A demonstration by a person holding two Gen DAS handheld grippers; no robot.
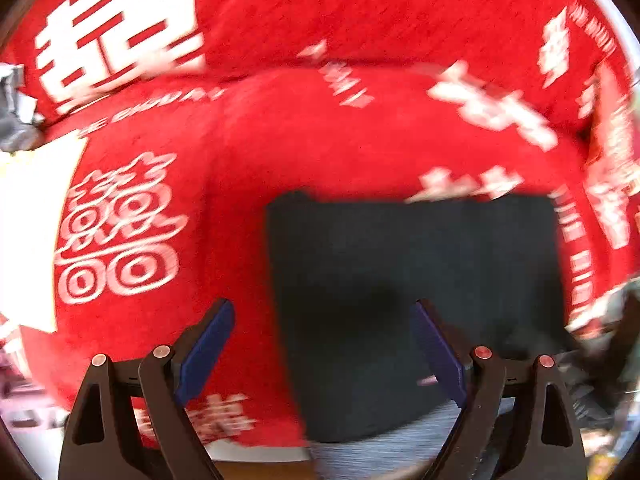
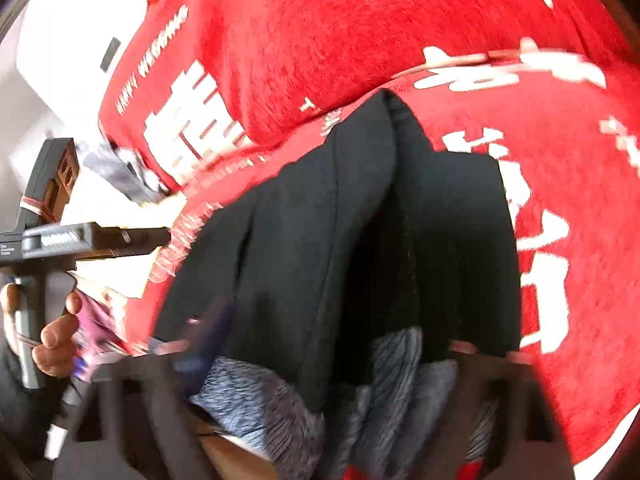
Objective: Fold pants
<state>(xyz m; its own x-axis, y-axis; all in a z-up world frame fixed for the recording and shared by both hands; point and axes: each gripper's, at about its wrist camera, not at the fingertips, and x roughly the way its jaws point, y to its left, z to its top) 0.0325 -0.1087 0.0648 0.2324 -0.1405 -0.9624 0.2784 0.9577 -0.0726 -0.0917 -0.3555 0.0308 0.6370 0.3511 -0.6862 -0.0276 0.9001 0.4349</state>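
A red blanket (image 1: 360, 140) with white characters is spread out as the surface, and grey heathered fabric (image 2: 256, 392) is bunched at its near edge.

Large white signs: double-happiness characters printed on the red blanket (image 1: 360, 140), far left and near left.
Small white lettering: Latin capitals beside them, too blurred to read.
Left gripper body (image 2: 60, 240): a label, unreadable.

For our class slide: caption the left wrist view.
Open left claw hovers over folded black pants on a red blanket.
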